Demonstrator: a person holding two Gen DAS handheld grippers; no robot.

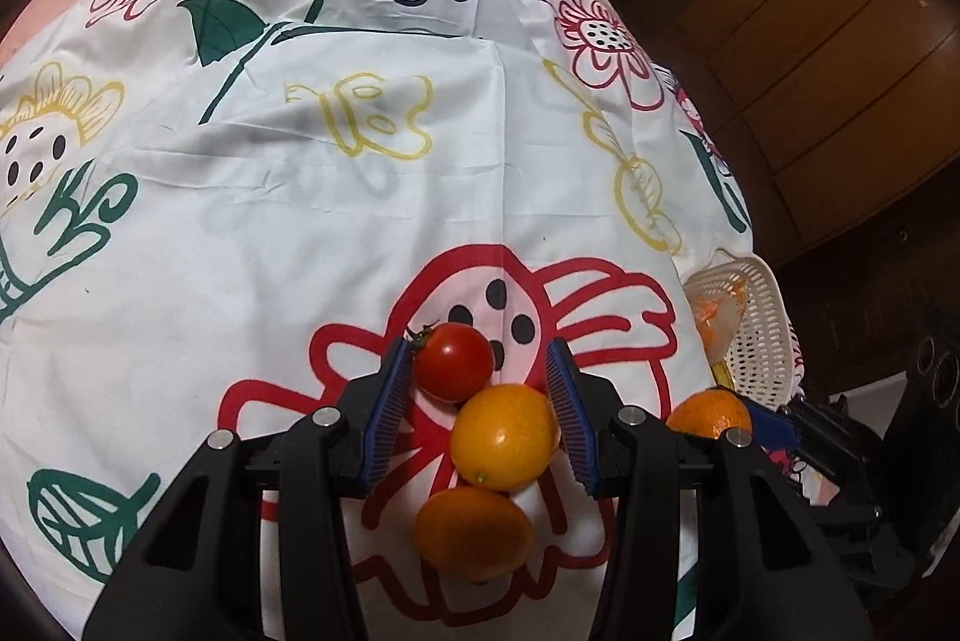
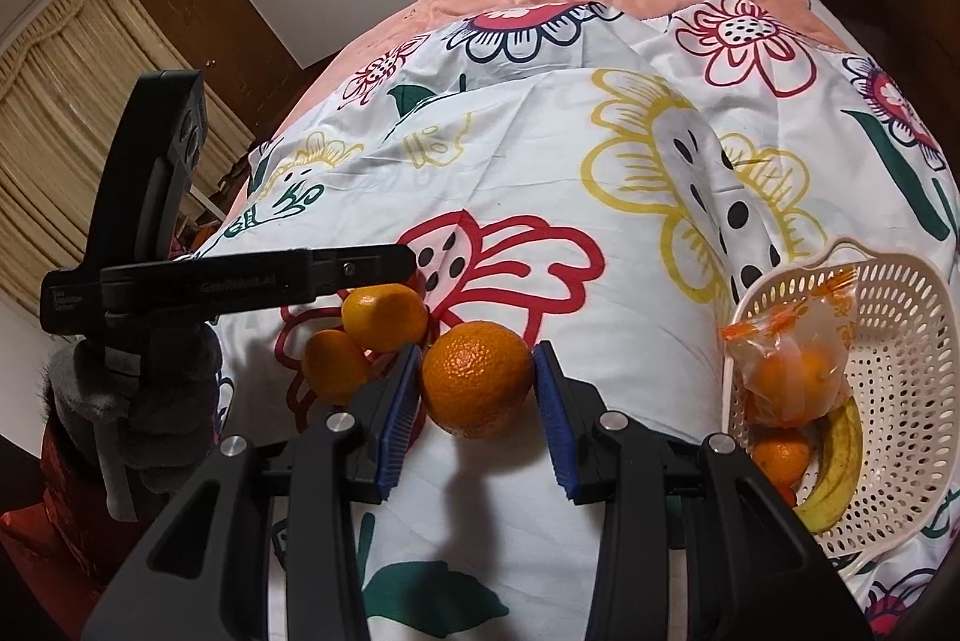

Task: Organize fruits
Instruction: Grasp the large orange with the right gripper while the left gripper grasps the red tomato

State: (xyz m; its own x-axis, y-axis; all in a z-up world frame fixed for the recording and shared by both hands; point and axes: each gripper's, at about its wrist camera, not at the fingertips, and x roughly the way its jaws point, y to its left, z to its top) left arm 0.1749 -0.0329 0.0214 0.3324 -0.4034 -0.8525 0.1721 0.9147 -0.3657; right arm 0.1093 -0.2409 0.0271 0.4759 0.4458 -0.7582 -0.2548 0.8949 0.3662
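Right gripper (image 2: 474, 389) has a round, dimpled orange (image 2: 477, 378) clamped between its blue ribbed pads, held just above the white flower-print bedsheet (image 2: 540, 149). Beside it on the right sits the cream perforated plastic basket (image 2: 900, 371), already holding a clear bag of small oranges (image 2: 792, 371), a loose orange (image 2: 780, 456) and a yellow banana (image 2: 837, 467).

Over on the left, the left gripper (image 1: 480, 401) hangs with its pads a little apart around a smooth yellow-orange citrus fruit (image 1: 504, 437); the right pad looks to touch it, the left pad is clear, so no firm grip. A red cherry tomato (image 1: 453, 360) with a green stem lies just beyond, touching that fruit, and a darker orange fruit (image 1: 474, 533) lies just nearer.

Faint lettering runs along the left gripper's black body in the right wrist view; I can't read it.
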